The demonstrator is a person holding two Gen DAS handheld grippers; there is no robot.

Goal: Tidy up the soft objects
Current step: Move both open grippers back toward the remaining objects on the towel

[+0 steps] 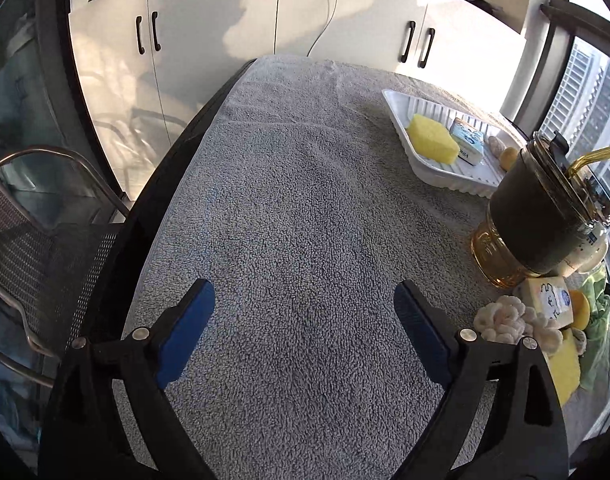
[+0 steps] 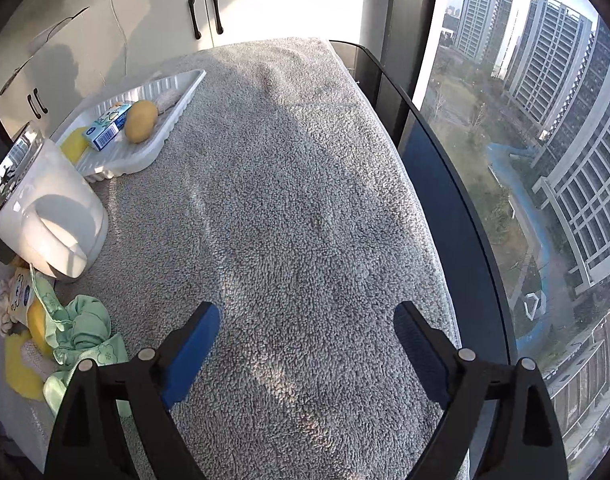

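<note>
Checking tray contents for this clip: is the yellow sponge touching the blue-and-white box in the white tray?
Touching. In the left wrist view the yellow sponge lies directly against the blue-and-white box in the white tray, no gap visible between them.

One white tray [image 1: 405, 120], two mugs, perhaps two yellow sponges, two tissue packs

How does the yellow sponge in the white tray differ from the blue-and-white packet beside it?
The sponge is plain yellow with no print; the packet is blue and white with printing and a barcode. The sponge looks larger and has rounded edges; the packet is a smaller, sharper-cornered block. Both lie in the tray, side by side, with neither tool near them.
</note>
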